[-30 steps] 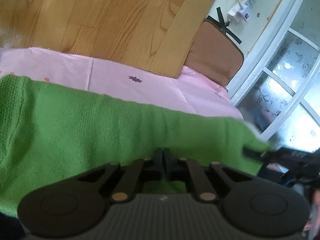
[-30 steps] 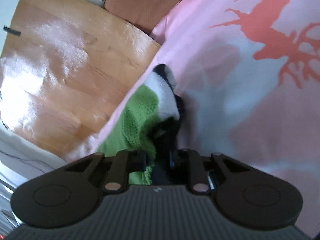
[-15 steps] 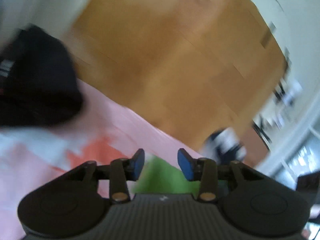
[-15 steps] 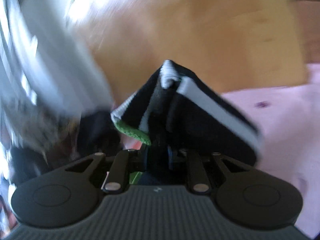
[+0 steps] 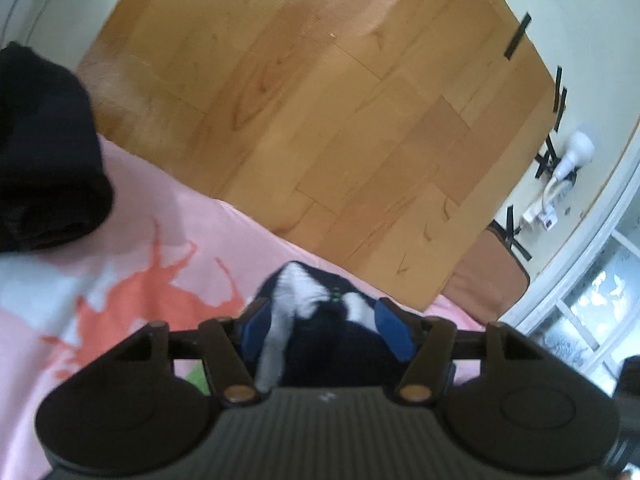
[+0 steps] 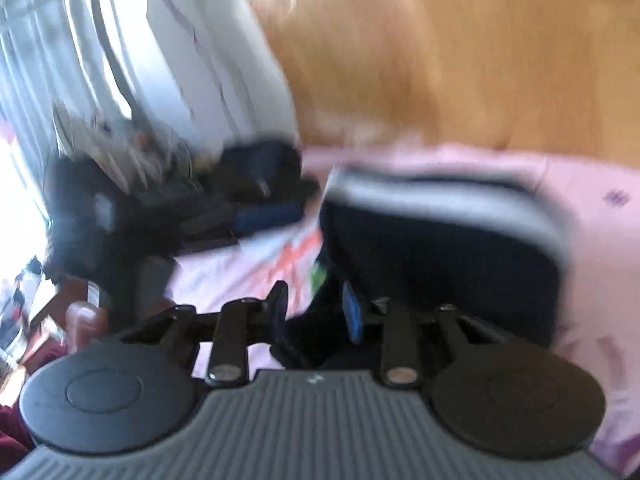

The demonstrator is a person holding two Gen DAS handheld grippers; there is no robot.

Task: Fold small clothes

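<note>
Nearest to us in the left wrist view, the left tongs (image 5: 326, 326) stand spread, their jaws having just been opening; the dark, white-striped end of the garment (image 5: 320, 320) rises between the blue pads (image 5: 394, 332), and we cannot see either pad pressing on it. A sliver of its green knit shows low by the left finger.

In the right wrist view, which is blurred, the right tongs (image 6: 314, 316) have also just been opening. A dark fold of the garment (image 6: 436, 256) sits in the gap between the jaws, but we cannot tell whether the pads touch it. The dark body with its white band spreads out ahead and to the right of the tongs, with a speck of green at its near edge.

The garment lies on a pink sheet (image 5: 132, 276) with a red-orange print. On that sheet, up at the left of the left wrist view, rests a black bundle of cloth (image 5: 44, 148), well apart from the tongs. Beyond the sheet's edge lies the wooden floor (image 5: 340, 100), with a brown cushion (image 5: 488, 276) near the sheet's far corner. Farthest off, a white power strip (image 5: 556, 196) lies by the wall.
</note>
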